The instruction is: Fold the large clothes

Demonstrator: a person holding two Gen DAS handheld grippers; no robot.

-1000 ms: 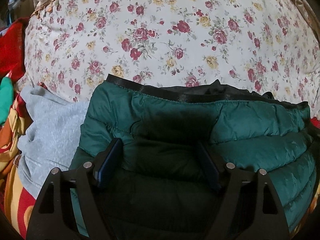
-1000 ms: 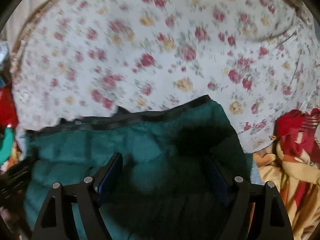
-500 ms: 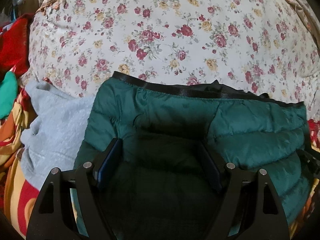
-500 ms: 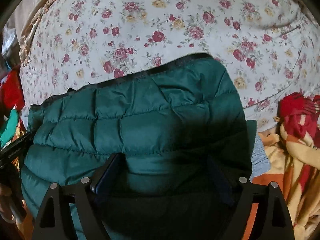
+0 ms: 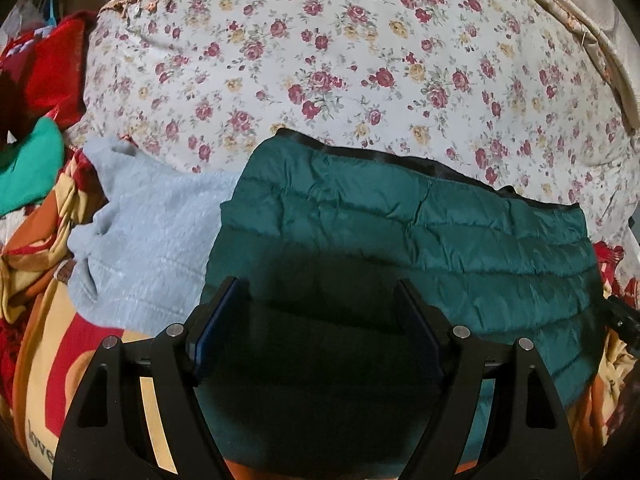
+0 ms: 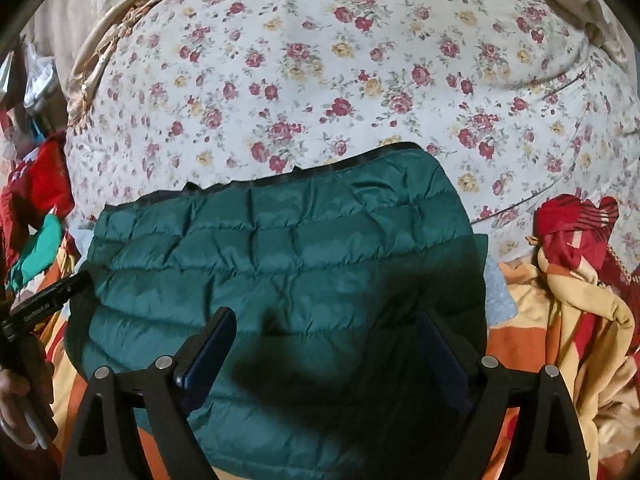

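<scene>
My left gripper [image 5: 320, 312] spread, pinching nothing. My right gripper [image 6: 332, 340] jaws just been opening, spread wide, nothing gripped. Green quilted jacket [image 5: 420, 240] lies folded below both, on floral bedspread [image 5: 340, 60]. Grey sweater [image 5: 152, 232] touching jacket at 9 o'clock.

We see a green quilted jacket [image 5: 400, 232] of smooth, faintly glossy synthetic cloth with a matt black trim; beside it a grey garment [image 5: 152, 240] looks fleecy and rough. The floral bedspread [image 5: 360, 60] is matt woven cloth, and the gripper frames look matt black plastic.
</scene>
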